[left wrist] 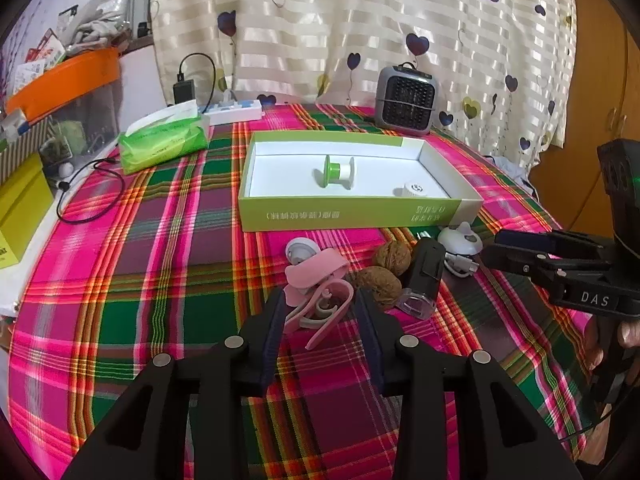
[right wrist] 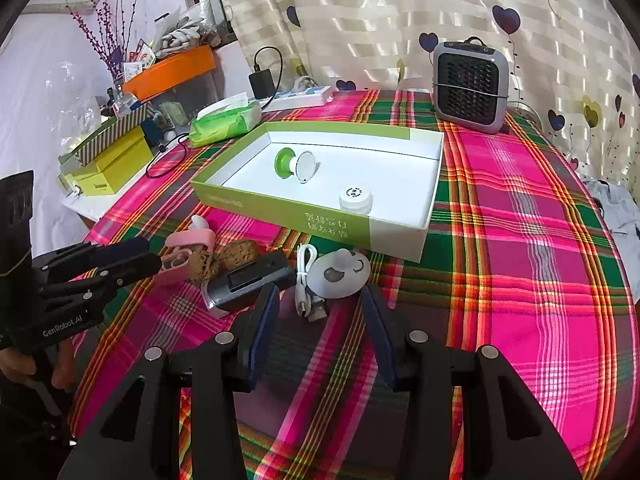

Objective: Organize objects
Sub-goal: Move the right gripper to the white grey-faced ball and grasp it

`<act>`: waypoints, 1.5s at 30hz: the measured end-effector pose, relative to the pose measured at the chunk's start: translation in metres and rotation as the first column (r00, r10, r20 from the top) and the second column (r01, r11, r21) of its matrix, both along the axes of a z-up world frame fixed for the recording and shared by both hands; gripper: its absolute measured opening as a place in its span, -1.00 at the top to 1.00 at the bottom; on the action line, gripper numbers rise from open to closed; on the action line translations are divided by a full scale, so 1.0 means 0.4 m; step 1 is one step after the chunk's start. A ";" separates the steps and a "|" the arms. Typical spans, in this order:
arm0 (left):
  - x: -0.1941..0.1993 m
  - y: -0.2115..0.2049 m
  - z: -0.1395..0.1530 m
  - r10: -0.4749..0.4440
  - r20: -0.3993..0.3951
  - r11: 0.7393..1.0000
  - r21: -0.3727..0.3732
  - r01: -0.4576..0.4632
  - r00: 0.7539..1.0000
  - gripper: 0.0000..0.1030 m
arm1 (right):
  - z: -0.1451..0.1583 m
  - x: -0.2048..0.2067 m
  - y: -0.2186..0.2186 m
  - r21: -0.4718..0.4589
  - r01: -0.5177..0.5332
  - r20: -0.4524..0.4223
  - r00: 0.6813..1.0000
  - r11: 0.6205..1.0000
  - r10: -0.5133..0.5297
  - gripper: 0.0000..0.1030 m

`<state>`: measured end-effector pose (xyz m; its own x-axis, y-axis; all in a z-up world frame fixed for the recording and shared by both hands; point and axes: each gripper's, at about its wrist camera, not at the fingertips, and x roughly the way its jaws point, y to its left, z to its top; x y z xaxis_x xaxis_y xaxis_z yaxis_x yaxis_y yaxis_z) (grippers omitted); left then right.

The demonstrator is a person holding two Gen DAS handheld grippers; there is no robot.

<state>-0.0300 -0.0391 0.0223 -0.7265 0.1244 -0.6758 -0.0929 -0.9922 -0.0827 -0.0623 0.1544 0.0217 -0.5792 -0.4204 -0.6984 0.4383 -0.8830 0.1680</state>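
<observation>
Table (left wrist: 132,280) covered by pink-green-orange plaid cloth. Shallow green-and-white box (left wrist: 352,216) set open near centre. Just at its 6 o'clock, cluster laid on cloth: pink clip (left wrist: 316,280), two walnuts (left wrist: 380,280), black device with clear end (left wrist: 424,276), white round gadget with cable (left wrist: 460,244). Grey heater (left wrist: 406,100) stood at 1 o'clock of box, near far edge. Green tissue pack (left wrist: 164,140) at 10 o'clock; white power strip (left wrist: 236,112) beside it. Black cord (left wrist: 92,192) looped at 9 o'clock.
</observation>
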 end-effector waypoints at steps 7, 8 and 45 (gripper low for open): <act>-0.005 -0.003 -0.009 -0.030 0.011 1.000 -0.003 0.030 1.000 0.26 | -0.006 -0.017 0.003 -0.005 0.004 0.009 1.000 1.000 -0.004 0.13; -0.006 -0.005 -0.009 -0.030 0.012 1.000 -0.003 0.030 0.999 0.26 | -0.007 -0.020 0.004 -0.005 0.005 0.011 1.000 1.000 -0.005 0.13; -0.036 0.027 -0.040 -0.071 0.101 0.997 -0.022 0.073 0.992 0.58 | -0.045 -0.103 -0.018 0.001 0.022 0.087 0.996 1.000 -0.022 0.16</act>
